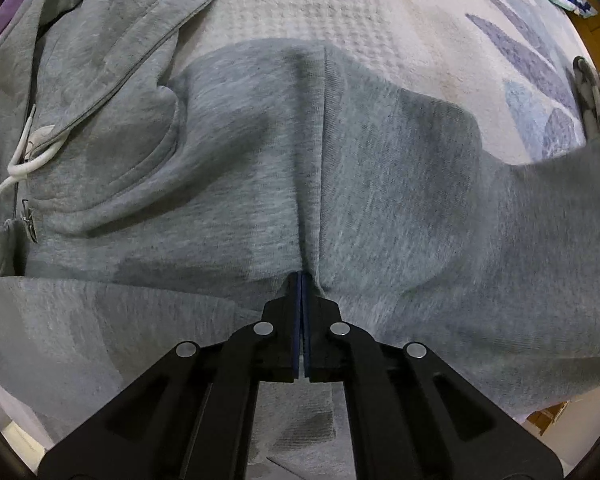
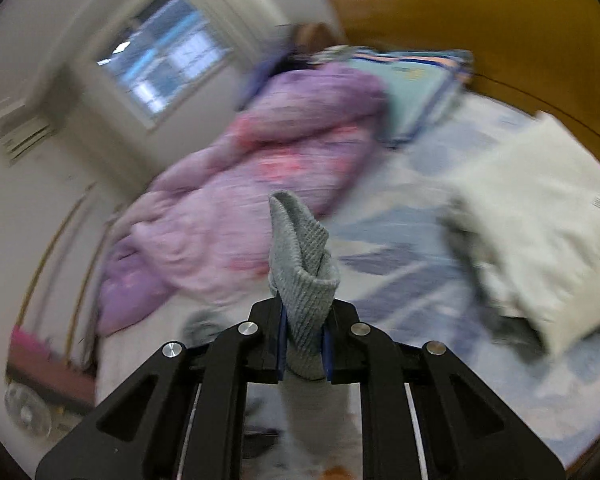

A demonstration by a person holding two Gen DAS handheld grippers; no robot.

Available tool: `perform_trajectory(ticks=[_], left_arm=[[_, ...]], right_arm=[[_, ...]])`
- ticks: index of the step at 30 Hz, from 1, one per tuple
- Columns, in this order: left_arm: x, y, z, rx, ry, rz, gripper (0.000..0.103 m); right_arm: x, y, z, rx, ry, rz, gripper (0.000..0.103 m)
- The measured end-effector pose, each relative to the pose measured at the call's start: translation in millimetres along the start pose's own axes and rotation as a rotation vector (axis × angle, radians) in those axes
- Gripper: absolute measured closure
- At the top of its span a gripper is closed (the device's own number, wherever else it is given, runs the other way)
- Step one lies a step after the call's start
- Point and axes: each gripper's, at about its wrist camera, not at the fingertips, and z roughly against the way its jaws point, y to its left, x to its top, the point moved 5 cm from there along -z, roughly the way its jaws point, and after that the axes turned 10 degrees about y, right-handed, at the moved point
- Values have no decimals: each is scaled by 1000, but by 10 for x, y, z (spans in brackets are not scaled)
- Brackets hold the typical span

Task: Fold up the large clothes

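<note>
Looking thru the left wrist cam first: your left gripper [image 1: 302,280] has its pads pressed together on a pinch of the grey hoodie [image 1: 260,184], right at a vertical crease in the fabric. Landmark = that crease. The hoodie lies spread over the pale bedspread [image 1: 400,28]. Left of the crease you've got the hood, the zip and a white drawcord [image 1: 28,160]; right of the crease a sleeve runs off toward the frame edge, slightly blurred. Beyond the crease, bare bedspread w/ blue leaf print; a grey-patterned item [image 1: 592,96] sits far right of it, can't tell what it is.

Right wrist cam: your right gripper [image 2: 304,308] is clamped on a ribbed grey cuff [image 2: 300,256], which sticks up between the fingers. It looks like the hoodie's sleeve end, tho the cam doesn't show the join. Whole view is motion-blurred. Behind the cuff: a purple-pink quilt [image 2: 268,168]; right of it a white pillow [image 2: 540,208] on the bed; a window [image 2: 164,56] up left.

Progress, as a judgement: early. Body is still mostly spread open, hood not tucked, no neat stacked folds visible. You seem to be mid sleeve-fold, one side held, sleeve lifted. Left to do: lay the sleeve across, do the other side, fold the body up.
</note>
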Motion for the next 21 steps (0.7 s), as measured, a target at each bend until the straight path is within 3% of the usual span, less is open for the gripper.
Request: perform_trajectory(ticks=[3, 7, 12, 16, 21], left_arm=[[-42, 118, 176, -84, 38, 66, 101], [-119, 329, 791, -187, -65, 48, 101], [-395, 937, 1590, -158, -149, 43, 101], [-720, 1632, 2139, -114, -221, 84, 101], [-1005, 2472, 2362, -51, -257, 169, 101]], right_arm=[[-79, 569, -178, 51, 39, 69, 91], [-344, 1270, -480, 77, 92, 137, 91], [-912, 2091, -1012, 77, 188, 206, 91], [-1465, 2575, -1436, 81, 280, 228, 91], [-2194, 3054, -2074, 82, 381, 295, 90]])
